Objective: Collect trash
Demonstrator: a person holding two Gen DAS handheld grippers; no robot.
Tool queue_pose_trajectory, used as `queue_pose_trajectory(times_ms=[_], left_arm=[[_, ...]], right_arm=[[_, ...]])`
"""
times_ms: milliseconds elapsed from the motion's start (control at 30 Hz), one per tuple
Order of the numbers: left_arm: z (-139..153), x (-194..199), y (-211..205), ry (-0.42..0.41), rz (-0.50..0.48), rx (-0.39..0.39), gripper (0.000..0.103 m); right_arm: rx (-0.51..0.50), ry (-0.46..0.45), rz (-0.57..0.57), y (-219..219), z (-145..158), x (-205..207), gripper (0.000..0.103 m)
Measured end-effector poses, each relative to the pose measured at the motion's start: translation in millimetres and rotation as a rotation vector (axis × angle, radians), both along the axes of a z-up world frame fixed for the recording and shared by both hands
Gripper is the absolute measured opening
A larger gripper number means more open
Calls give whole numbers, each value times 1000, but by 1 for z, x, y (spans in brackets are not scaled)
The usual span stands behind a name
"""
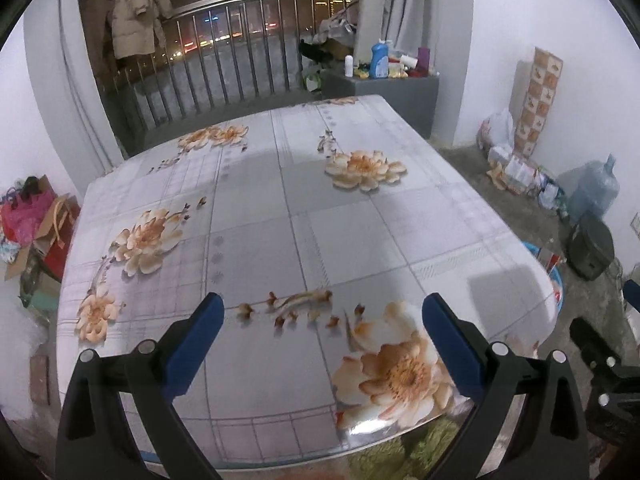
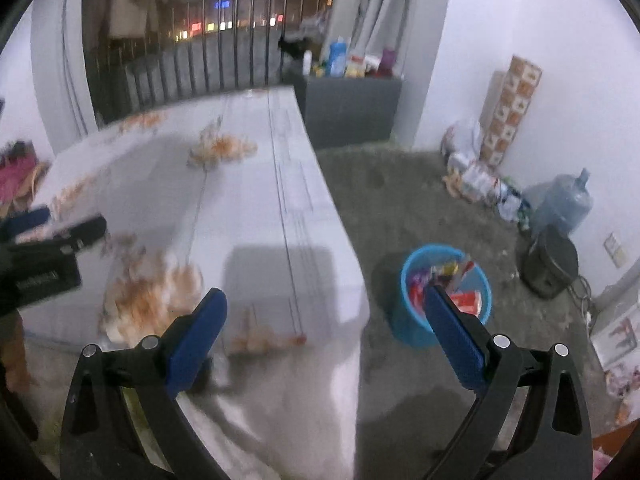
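Two grippers are in your hands, and both stand with their blue-padded fingers spread wide and nothing between them. Your left gripper (image 1: 323,308) hangs over the near edge of the table (image 1: 280,200), which wears a grey checked cloth printed with orange-and-cream flowers; the cloth shows no loose wrappers. Your right gripper (image 2: 325,304) sits off the table's right corner, above the concrete floor (image 2: 400,200), though that view is smeared by blur. The trash lies in the blue bucket (image 2: 412,320) on the floor just beside that corner: red and mixed-colour wrappers (image 2: 464,300) fill it, partly hidden behind your right finger. In the left view only the bucket's rim (image 1: 558,284) peeks past the table edge. Farther right, a black round-topped appliance (image 2: 550,262) stands near a large blue water jug (image 2: 564,204), with a heap of bags (image 2: 480,180) along the wall.
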State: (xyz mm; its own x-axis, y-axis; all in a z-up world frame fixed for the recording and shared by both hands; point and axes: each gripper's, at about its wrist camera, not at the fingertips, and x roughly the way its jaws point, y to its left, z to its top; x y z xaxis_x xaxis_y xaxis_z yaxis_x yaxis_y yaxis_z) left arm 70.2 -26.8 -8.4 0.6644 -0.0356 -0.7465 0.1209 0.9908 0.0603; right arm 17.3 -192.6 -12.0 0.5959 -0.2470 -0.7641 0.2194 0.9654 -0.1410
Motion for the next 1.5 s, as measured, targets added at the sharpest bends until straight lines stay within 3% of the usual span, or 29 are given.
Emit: queue_pose_trajectory(times_ms=[333,833,1500], left_arm=[[-10,5,-9,46,-38,32,97],[-13,4,-24,49,-83,77,97],[-7,3,-26,27,-100,76,97]], right_arm=[[16,99,-77,-9,-21,-13,95],[30,97,-129,-20,-21,-23,95],[22,74,-130,-24,-15,-27,95]])
